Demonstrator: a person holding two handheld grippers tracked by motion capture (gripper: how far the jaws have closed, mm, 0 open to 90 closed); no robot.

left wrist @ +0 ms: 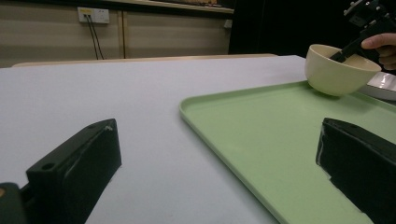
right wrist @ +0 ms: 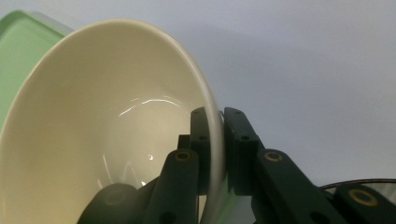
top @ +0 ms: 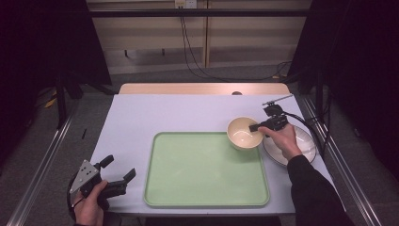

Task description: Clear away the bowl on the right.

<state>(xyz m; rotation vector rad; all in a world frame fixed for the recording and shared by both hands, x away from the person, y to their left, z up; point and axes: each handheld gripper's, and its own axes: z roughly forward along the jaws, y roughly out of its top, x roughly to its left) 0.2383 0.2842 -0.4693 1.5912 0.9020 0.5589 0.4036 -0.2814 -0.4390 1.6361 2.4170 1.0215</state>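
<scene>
pinching bowl (top: 244,133) rim: right gripper (top: 258,127), jaws closed on wall | bowl over tray (top: 207,188) corner | left gripper (top: 123,181): jaws wide apart, empty

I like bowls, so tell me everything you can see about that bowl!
The bowl is cream, round, glossy like glazed ceramic, and empty. It is tilted at the green tray's far right corner; whether it touches the tray is unclear. The right gripper pinches its rim, one jaw inside, one outside.

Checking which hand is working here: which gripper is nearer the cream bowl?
Right. The right gripper is clamped on the cream bowl rim; the left gripper rests open at the table's near-left corner, far away.
</scene>
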